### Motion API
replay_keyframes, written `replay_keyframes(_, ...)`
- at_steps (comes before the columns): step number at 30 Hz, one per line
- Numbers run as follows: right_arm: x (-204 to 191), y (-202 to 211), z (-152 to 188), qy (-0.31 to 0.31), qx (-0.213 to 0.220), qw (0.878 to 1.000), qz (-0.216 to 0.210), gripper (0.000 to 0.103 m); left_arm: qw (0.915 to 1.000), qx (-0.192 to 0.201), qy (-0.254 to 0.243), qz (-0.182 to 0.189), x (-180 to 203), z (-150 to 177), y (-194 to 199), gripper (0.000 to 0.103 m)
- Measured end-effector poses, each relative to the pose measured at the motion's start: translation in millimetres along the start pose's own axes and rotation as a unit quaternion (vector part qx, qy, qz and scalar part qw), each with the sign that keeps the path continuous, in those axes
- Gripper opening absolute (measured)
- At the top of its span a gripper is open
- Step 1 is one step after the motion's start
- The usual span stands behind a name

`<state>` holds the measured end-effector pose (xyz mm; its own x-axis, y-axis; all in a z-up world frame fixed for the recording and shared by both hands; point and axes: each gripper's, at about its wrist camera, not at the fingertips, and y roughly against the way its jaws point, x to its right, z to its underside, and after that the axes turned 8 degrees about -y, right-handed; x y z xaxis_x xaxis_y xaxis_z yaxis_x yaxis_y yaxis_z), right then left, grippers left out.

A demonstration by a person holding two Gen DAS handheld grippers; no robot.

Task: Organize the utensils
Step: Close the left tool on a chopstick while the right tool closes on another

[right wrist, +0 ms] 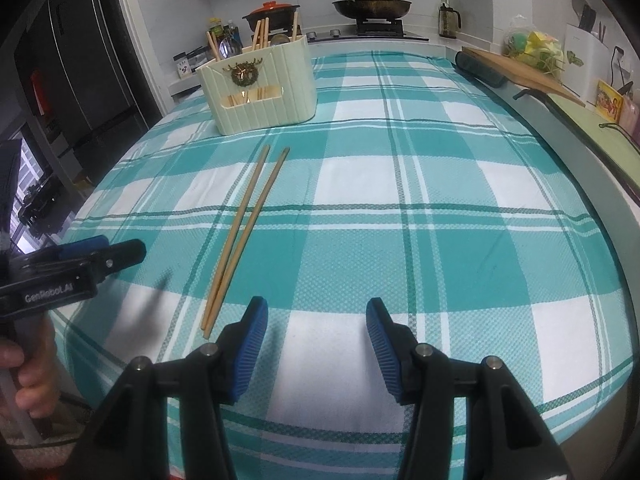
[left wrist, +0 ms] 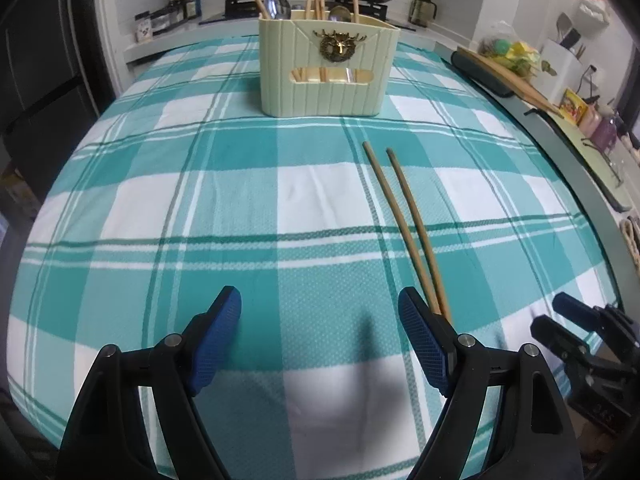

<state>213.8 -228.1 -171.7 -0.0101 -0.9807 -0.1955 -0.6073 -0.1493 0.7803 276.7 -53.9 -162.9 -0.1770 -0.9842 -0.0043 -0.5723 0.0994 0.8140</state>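
Left gripper gaped empty, right gripper too; chopsticks at one o'clock, aimed toward holder.

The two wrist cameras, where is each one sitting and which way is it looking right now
Left wrist: on the left gripper, looking down over the checked tablecloth toward the utensil caddy; its open blue fingers show.
Right wrist: on the right gripper, facing the same way; its open fingers and the hand on the left gripper show.
Shared: caddy, chopsticks, stove pans, each other's gripper.
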Motion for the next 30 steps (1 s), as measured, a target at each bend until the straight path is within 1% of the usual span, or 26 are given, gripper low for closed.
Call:
replay_keyframes(5,-0.6,6.6,0.4,0.006,0.011,1.0,0.001,0.052,0.9999,-0.004,-0.004,0.012,8.8,-33.5,-25.0,0.082)
replay_keyframes(9,5.6,6.0,3.4,-0.001,0.007,1.0,0.005,0.052,0.9998,-0.012,-0.003,0.016,21.1,-47.5,-43.4,0.082)
replay_keyframes(12,11.3,6.0,4.9,-0.007,0.005,1.0,0.007,0.052,0.9997,-0.019,-0.016,-0.001,31.4,-49.8,-56.1,0.082)
replay_keyframes(16,17.1,7.5,3.4,-0.013,0.009,1.0,0.007,0.052,0.9989,-0.031,-0.023,-0.026,35.9,-47.2,-69.9,0.082)
replay_keyframes(20,18.7,5.9,3.6,-0.014,0.006,1.0,0.006,0.052,0.9985,-0.036,-0.024,-0.033,35.0,-45.7,-78.0,0.083)
replay_keyframes(21,18.2,5.2,3.7,-0.013,0.005,1.0,0.006,0.052,0.9985,-0.034,-0.026,-0.035,35.1,-45.7,-79.3,0.084)
replay_keyframes(23,16.8,4.0,3.8,-0.01,0.003,1.0,0.005,0.052,0.998,-0.028,-0.033,-0.046,34.3,-45.4,-80.1,0.091)
replay_keyframes(25,14.8,2.9,3.2,-0.007,0.002,1.0,0.006,0.052,0.998,-0.022,-0.037,-0.046,30.2,-44.6,-79.2,0.091)
replay_keyframes(27,13.5,3.5,2.3,-0.006,0.003,1.0,0.007,0.052,0.9986,-0.017,-0.036,-0.035,23.6,-43.3,-76.6,0.08)
replay_keyframes(29,11.7,3.7,2.1,-0.003,0.003,1.0,0.011,0.052,0.999,-0.012,-0.038,-0.021,18.9,-42.6,-72.7,0.055)
replay_keyframes(30,10.9,3.3,1.9,-0.001,0.003,1.0,0.013,0.052,0.9989,-0.011,-0.043,-0.018,18.9,-42.4,-70.8,0.046)
